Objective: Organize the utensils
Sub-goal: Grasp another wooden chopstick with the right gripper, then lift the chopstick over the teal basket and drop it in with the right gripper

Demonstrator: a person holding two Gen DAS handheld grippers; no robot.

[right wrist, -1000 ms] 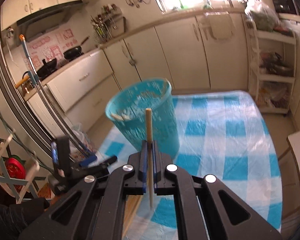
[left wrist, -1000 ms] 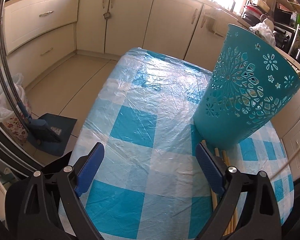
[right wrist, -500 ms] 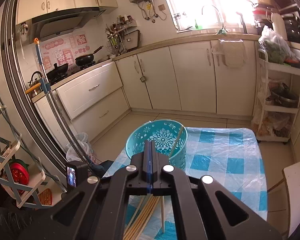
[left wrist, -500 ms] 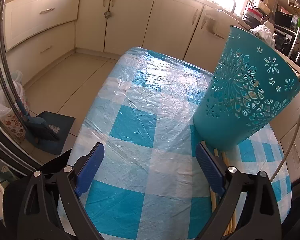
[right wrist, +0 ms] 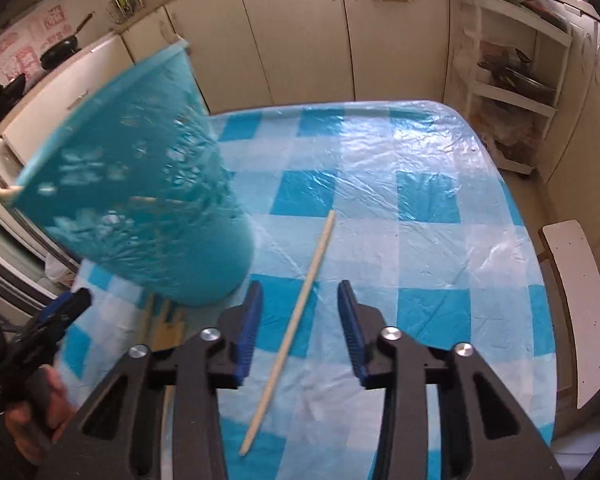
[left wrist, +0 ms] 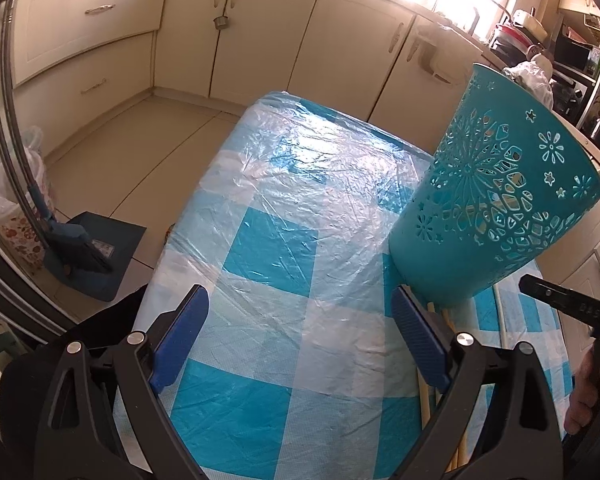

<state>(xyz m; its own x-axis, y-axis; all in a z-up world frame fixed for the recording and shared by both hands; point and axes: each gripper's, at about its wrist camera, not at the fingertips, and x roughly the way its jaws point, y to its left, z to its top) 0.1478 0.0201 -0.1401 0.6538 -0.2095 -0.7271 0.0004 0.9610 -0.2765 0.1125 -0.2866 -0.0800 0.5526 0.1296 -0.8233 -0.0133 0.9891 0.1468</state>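
Between parted right tongs (right wrist: 299, 312), chopstick (right wrist: 300, 312).

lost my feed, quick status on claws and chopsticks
Right claw just opening, lone chopstick lying on table between its jaws, untouched. Left claw open, empty. Teal basket holds one stick; bundle beside its base.

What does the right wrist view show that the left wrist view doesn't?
Right wrist only: a single pale wooden chopstick lying on the tablecloth between the open right gripper, untouched; white shelf rack.

Left wrist only: blue dustpan on the floor; the open, empty left gripper.

Both: turquoise perforated plastic basket, with a stick end poking over its rim, blue-checked plastic-covered tablecloth, wooden chopstick bundle beside the basket base.
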